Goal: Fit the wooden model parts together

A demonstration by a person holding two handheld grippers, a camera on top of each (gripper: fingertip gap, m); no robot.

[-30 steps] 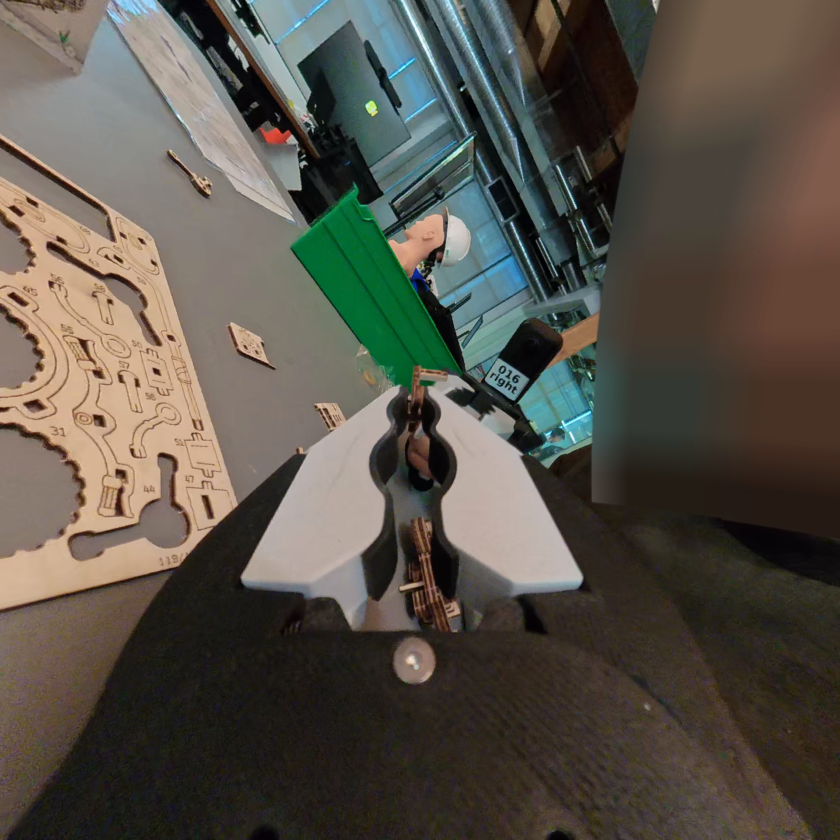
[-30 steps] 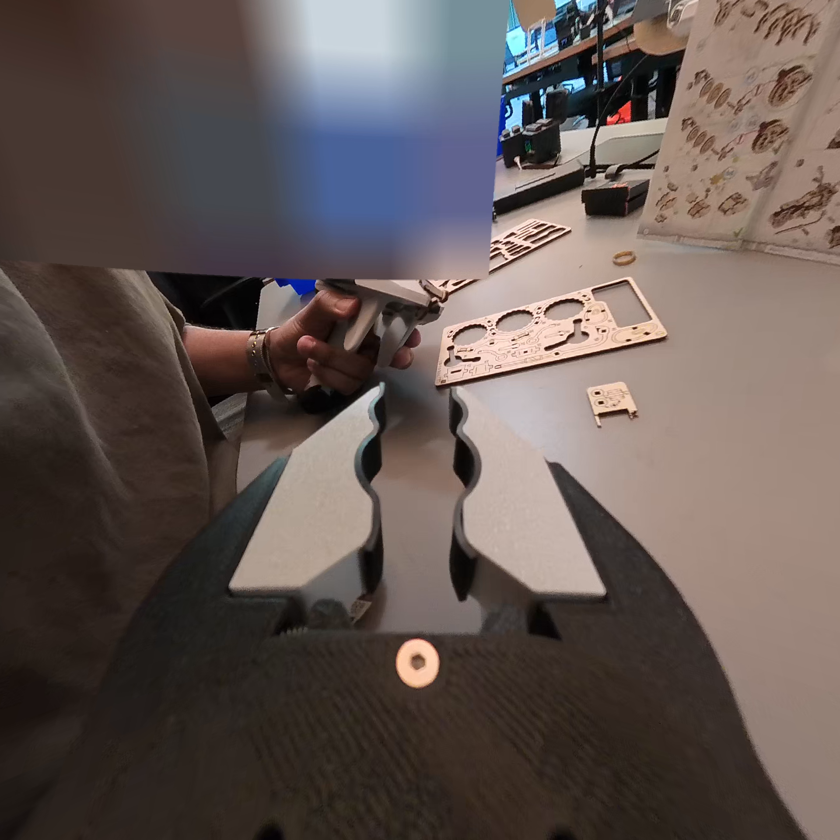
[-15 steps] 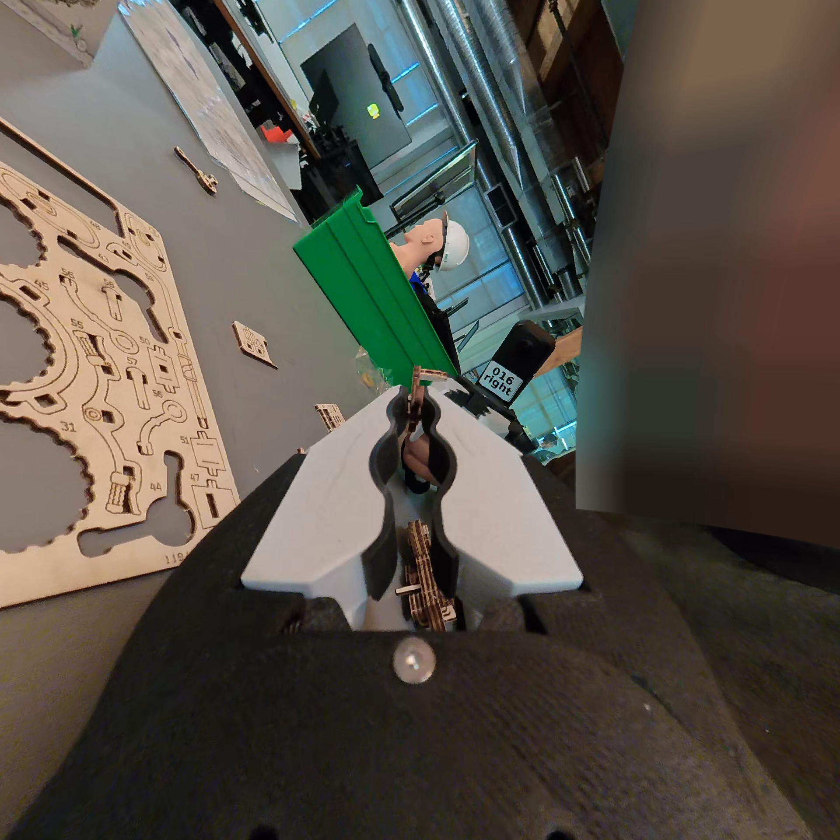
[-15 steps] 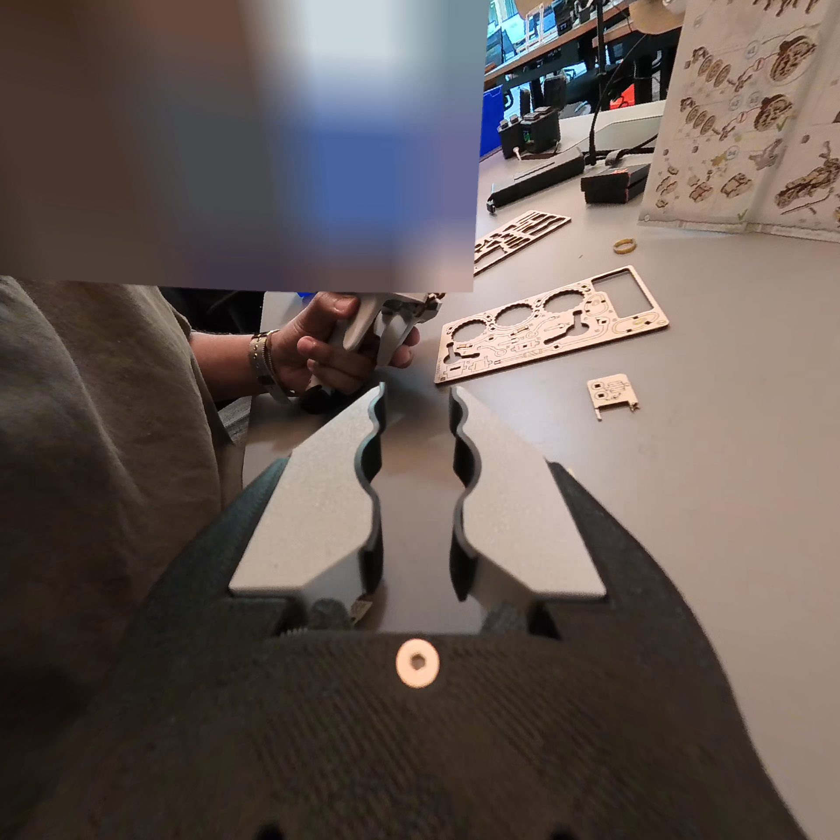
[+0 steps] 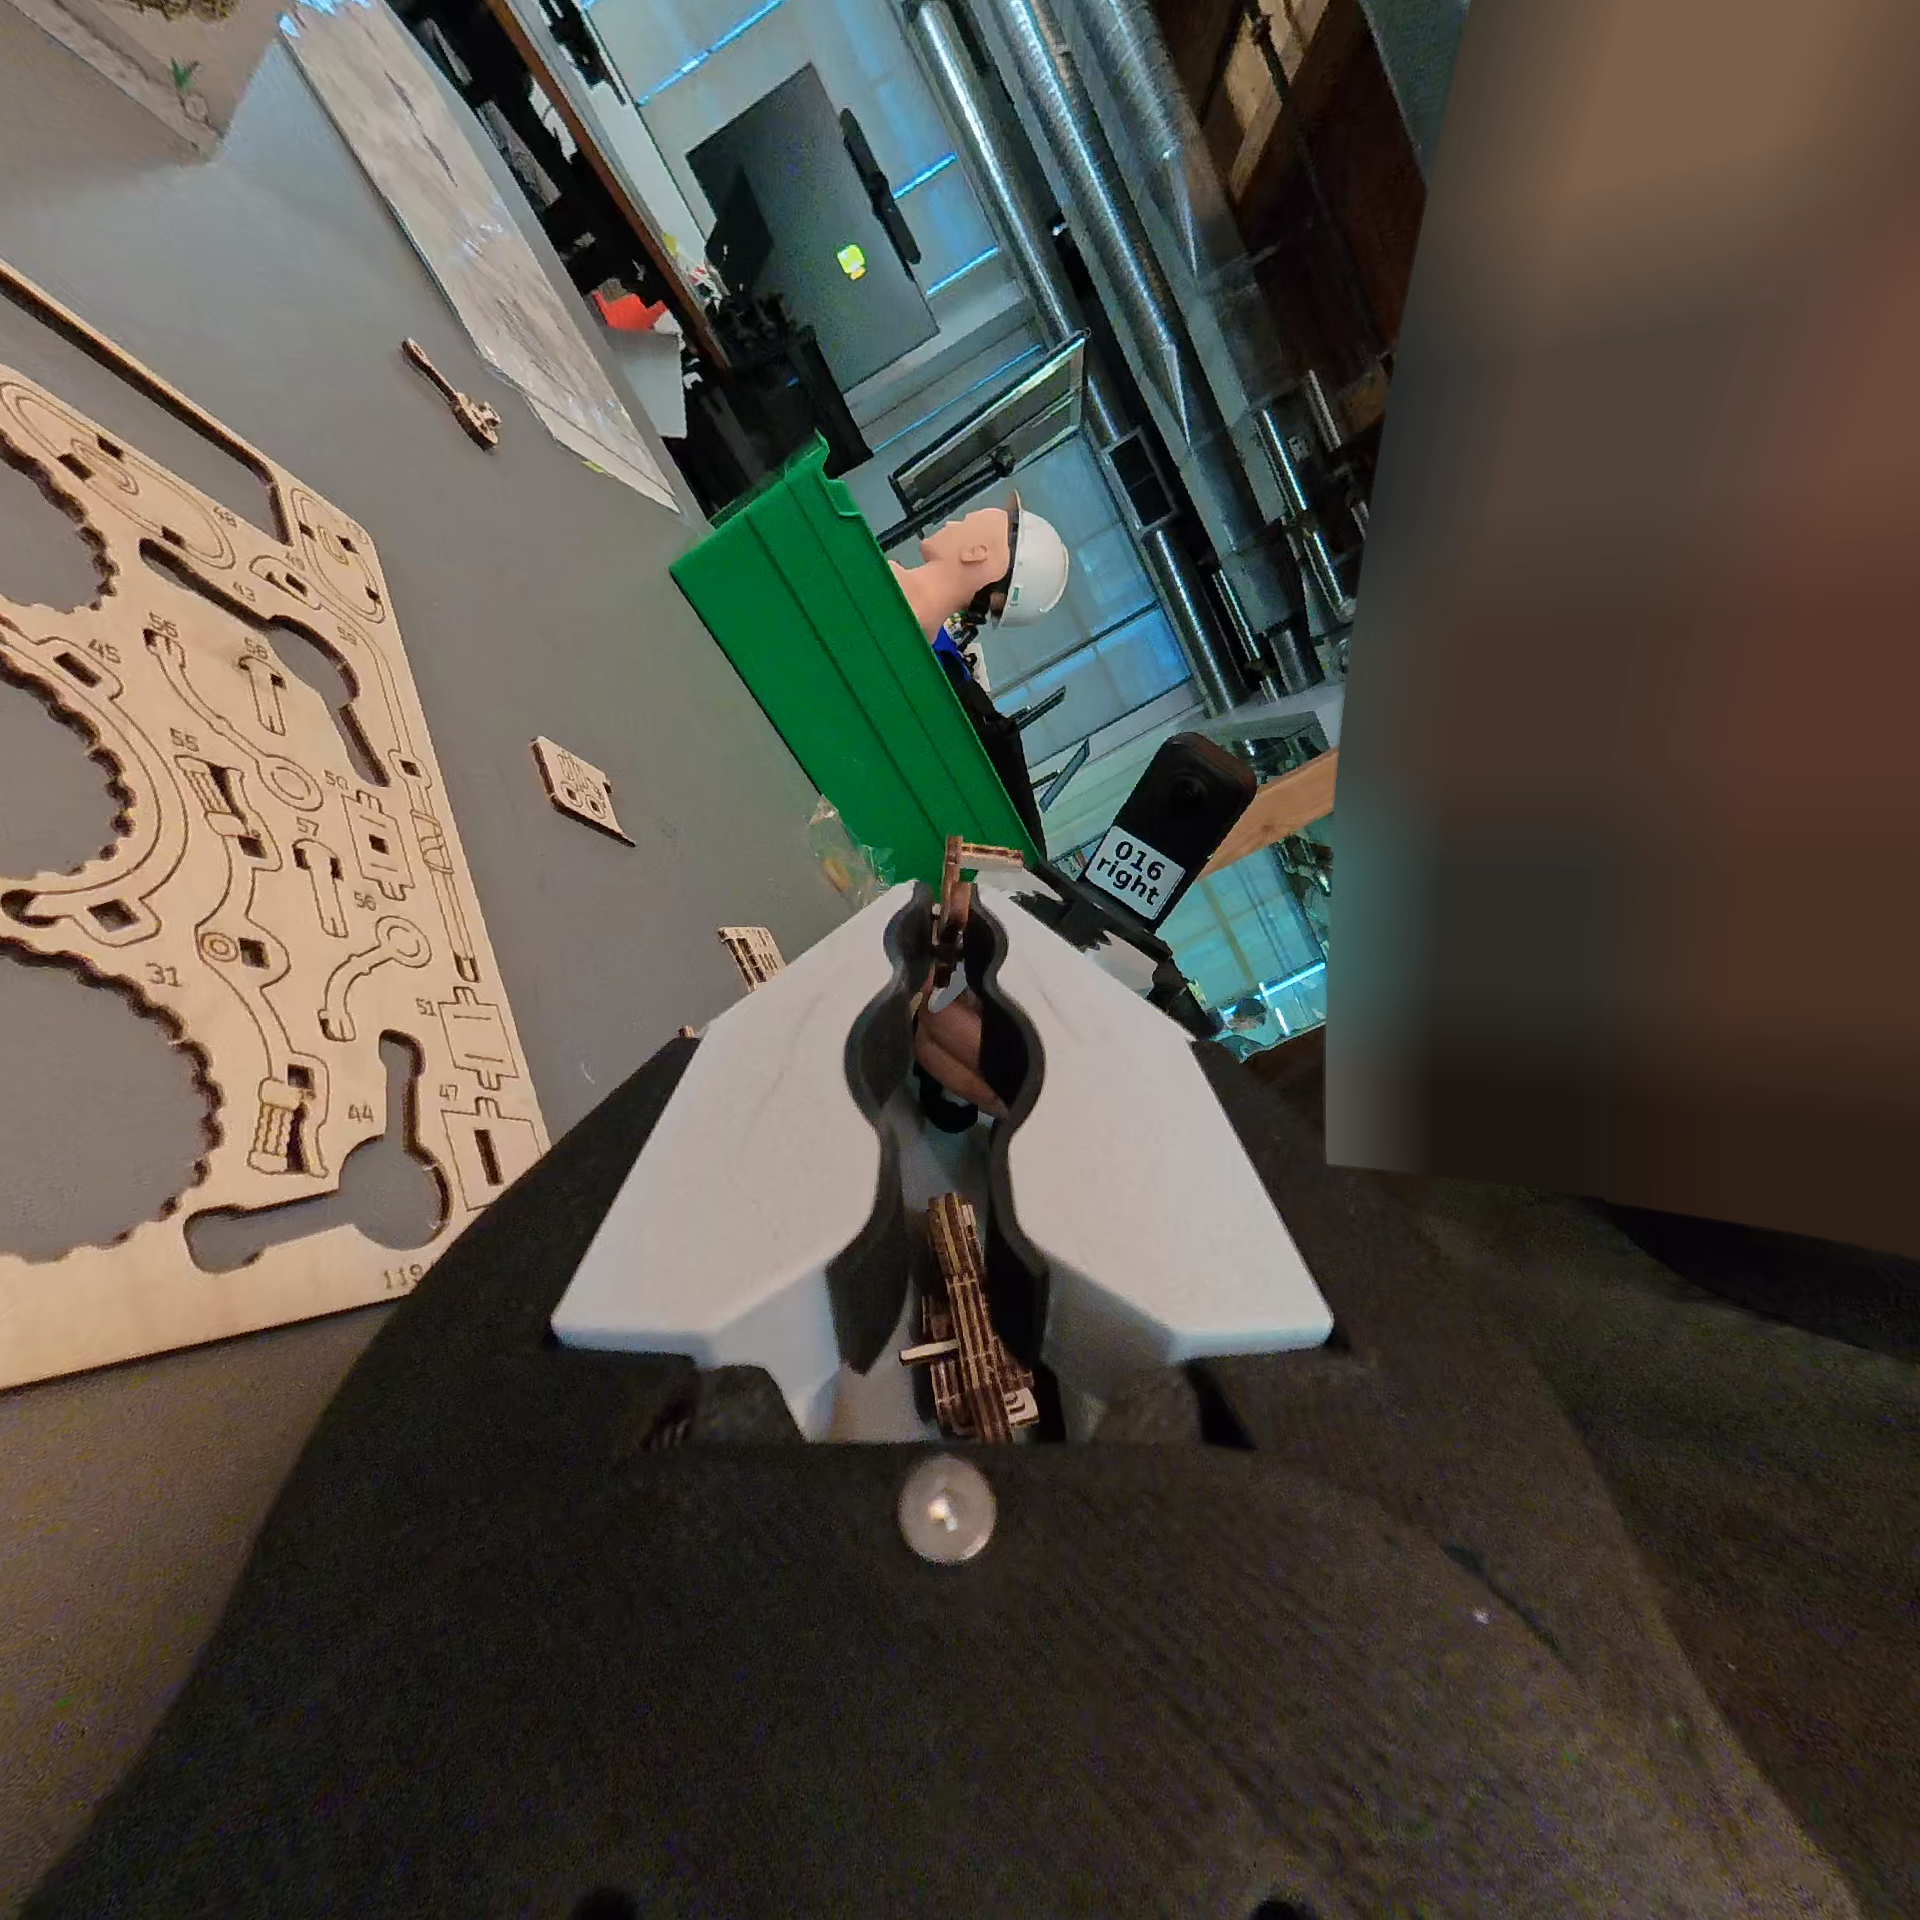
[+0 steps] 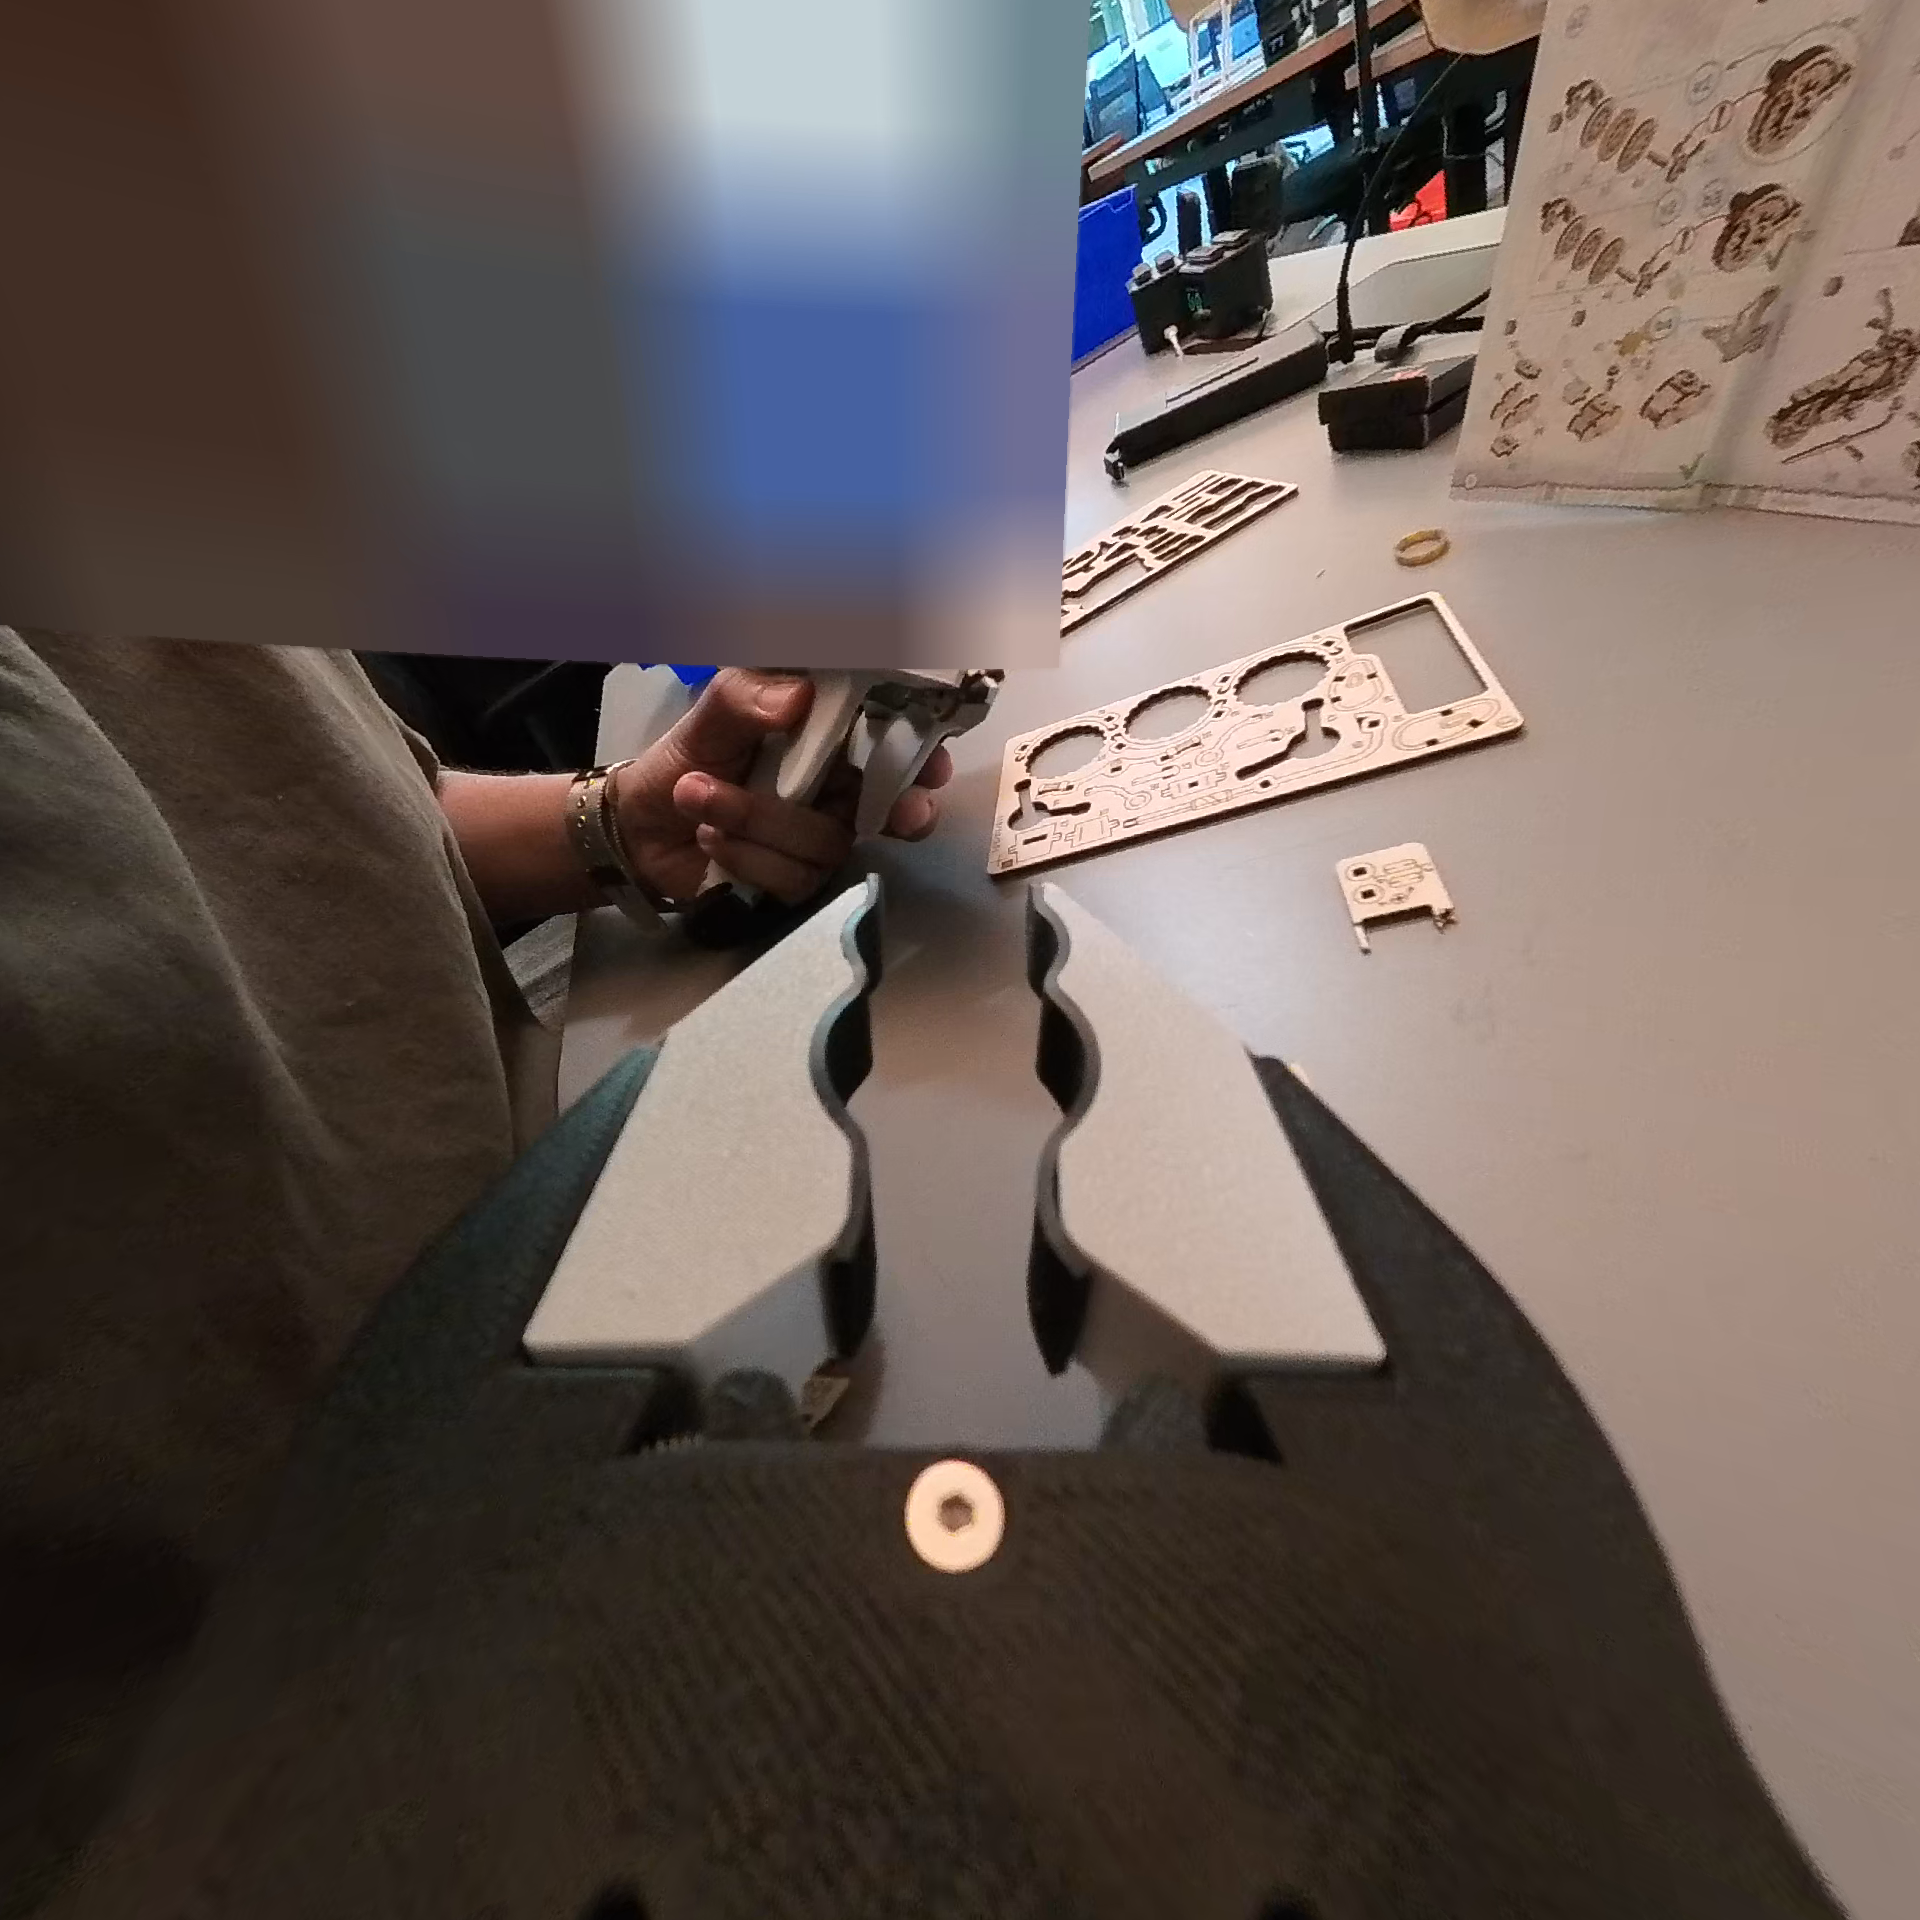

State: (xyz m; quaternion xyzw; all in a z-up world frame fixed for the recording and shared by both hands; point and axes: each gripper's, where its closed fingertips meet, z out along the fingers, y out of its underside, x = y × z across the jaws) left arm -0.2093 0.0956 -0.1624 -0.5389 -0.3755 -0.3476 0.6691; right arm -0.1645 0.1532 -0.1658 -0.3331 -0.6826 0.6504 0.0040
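Note:
My left gripper (image 5: 948, 902) is shut on a small wooden model assembly (image 5: 961, 1320), held edge-on; one piece sticks out past the fingertips (image 5: 977, 857). The view is rolled sideways, with the grey table on the left. My right gripper (image 6: 951, 904) is open and empty above the table. In the right wrist view the left gripper (image 6: 894, 717) shows farther off in a person's hand (image 6: 727, 821). A punched wooden parts sheet (image 5: 187, 883) lies flat; it also shows in the right wrist view (image 6: 1257, 758). A small loose wooden plate (image 6: 1394, 891) lies right of my right gripper.
A second parts sheet (image 6: 1174, 540), a yellow ring (image 6: 1421, 547) and an upright instruction sheet (image 6: 1704, 260) lie farther back. A green bin (image 5: 842, 686), small loose pieces (image 5: 578, 785) and a wooden strip (image 5: 453, 395) sit on the table. The person's sleeve (image 6: 208, 1039) fills the left. My hands' fingertips stand some 8 centimeters from each other. The right tips stand about 11 centimeters off the small loose wooden plate (image 6: 1394, 891).
The left gripper has shifted slightly, still shut on the assembly. The right gripper has drifted a little so the table parts sit a bit lower in view; it stays open.

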